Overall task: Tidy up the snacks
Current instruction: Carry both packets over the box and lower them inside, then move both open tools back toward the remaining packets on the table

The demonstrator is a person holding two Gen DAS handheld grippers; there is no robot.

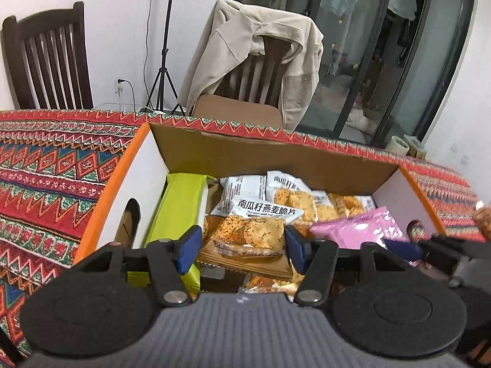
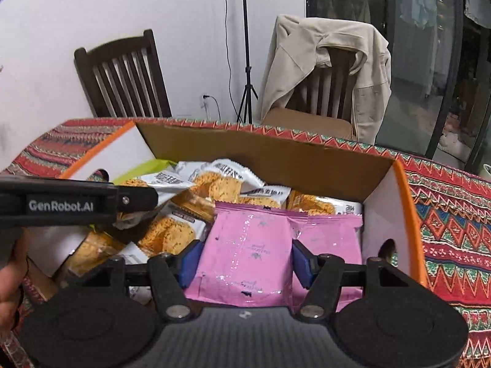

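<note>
An open cardboard box (image 1: 276, 156) with orange-edged white end walls sits on the patterned tablecloth and holds several snack packets. My left gripper (image 1: 242, 251) is low over the box's near side. An orange-and-white oat crisp packet (image 1: 245, 233) lies between its blue pads, which do not clearly press on it. A green packet (image 1: 178, 211) stands along the left wall. My right gripper (image 2: 245, 263) is shut on a pink packet (image 2: 245, 245) at the box's right end, above another pink packet (image 2: 331, 239). More oat crisp packets (image 2: 214, 187) fill the middle.
The red patterned tablecloth (image 1: 46, 190) spreads around the box. Behind the table stand a dark wooden chair (image 1: 49, 61), a second chair draped with a beige jacket (image 1: 254, 49), a light-stand tripod (image 1: 164, 70) and a glass door (image 1: 383, 46). A hand (image 2: 9, 291) shows at the left edge.
</note>
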